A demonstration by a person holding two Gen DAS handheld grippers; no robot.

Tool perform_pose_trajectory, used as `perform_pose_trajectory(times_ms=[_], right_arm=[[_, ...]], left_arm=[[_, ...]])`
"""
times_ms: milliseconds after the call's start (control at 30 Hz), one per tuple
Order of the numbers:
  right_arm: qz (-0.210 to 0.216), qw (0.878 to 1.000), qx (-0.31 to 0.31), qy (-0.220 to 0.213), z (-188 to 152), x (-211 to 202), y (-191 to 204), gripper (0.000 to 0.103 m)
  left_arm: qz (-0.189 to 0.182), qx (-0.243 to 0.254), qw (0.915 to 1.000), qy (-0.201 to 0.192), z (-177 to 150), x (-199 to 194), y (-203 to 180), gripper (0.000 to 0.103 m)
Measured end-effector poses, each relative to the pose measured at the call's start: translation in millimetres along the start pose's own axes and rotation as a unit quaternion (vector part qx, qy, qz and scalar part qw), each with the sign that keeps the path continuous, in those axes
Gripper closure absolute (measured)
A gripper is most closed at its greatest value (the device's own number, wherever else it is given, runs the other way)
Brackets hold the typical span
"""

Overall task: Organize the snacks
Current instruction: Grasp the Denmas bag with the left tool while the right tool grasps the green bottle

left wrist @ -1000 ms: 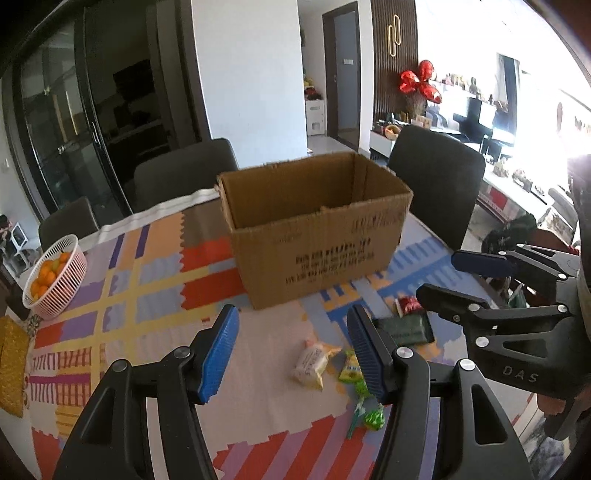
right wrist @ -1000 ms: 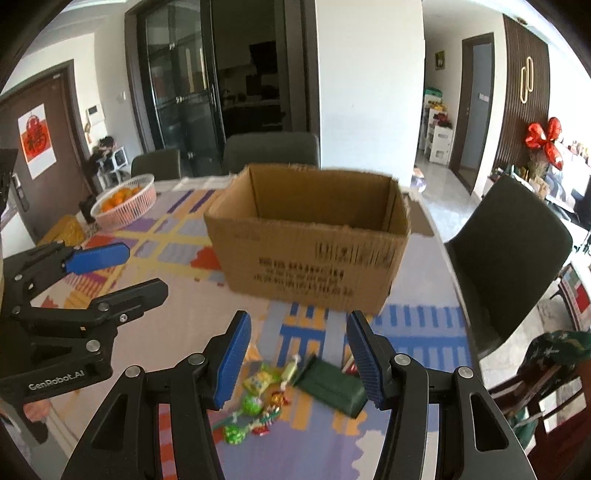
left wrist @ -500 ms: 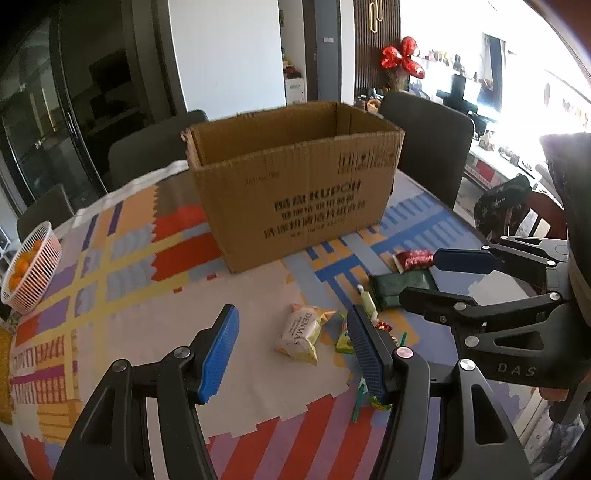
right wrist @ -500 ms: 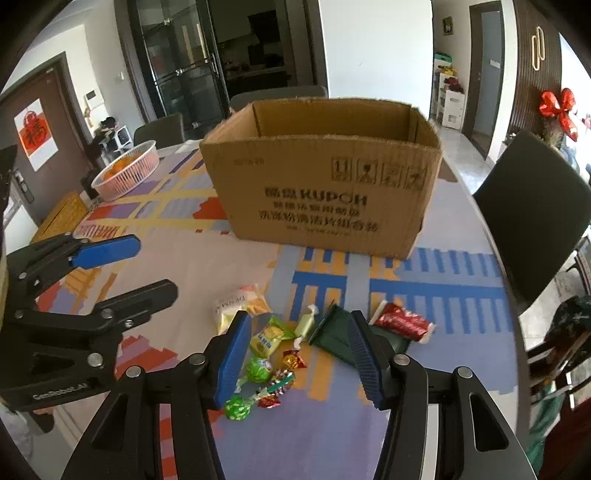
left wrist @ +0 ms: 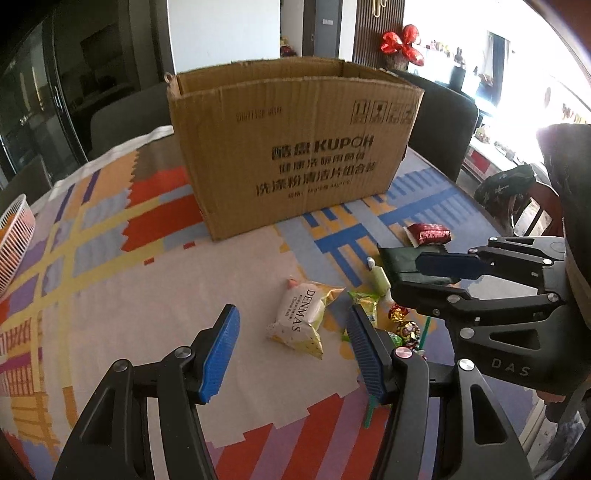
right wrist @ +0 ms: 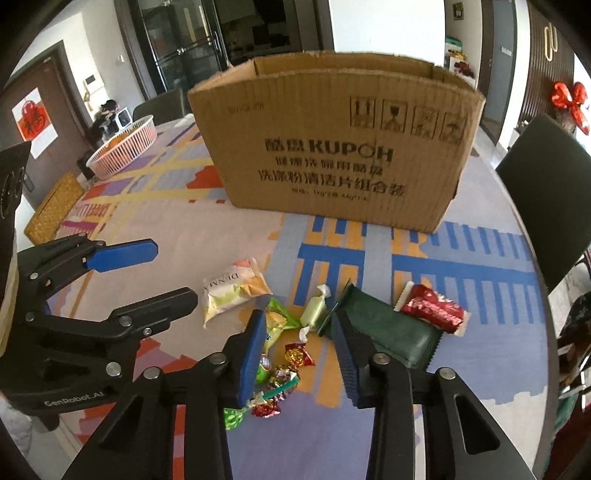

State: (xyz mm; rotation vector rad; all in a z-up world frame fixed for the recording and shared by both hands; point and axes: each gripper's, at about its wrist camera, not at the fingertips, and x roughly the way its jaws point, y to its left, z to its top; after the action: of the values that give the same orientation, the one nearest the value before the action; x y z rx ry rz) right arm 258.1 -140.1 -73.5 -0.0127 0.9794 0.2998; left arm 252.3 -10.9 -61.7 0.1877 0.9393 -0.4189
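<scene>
I see a bright dining room. A white wall [right wrist: 384, 26] fills the top centre of the right wrist view, with dark glass doors [right wrist: 181, 48] to its left and a brown door [right wrist: 37, 110] at the far left edge. A dark chair [right wrist: 546, 192] sits at the right edge. In the left wrist view, daylight floods in from the upper right, beside a wood-slat panel [left wrist: 373, 29] with a red foil bow [left wrist: 402, 40].
</scene>
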Motion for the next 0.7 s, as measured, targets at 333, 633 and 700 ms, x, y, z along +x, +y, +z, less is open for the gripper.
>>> perform_pose_trajectory(times_ms=[333, 633, 700], right_arm=[[0.0, 1.0, 0.002, 0.018, 5, 25, -2, 0.075], [-0.002, 1.0, 0.005, 0.026, 9, 38, -3, 0.078], [-0.002, 0.999, 0.008, 0.031, 8, 42, -4, 0.079]], left_arm=[[-0.02, -0.017, 0.9995, 0.019, 1, 23, 6, 0.048], [-0.035, -0.027, 0.9987, 0.025, 5, 35, 7, 0.05], [-0.037, -0.029, 0.9985, 0.029, 5, 39, 7, 0.051]])
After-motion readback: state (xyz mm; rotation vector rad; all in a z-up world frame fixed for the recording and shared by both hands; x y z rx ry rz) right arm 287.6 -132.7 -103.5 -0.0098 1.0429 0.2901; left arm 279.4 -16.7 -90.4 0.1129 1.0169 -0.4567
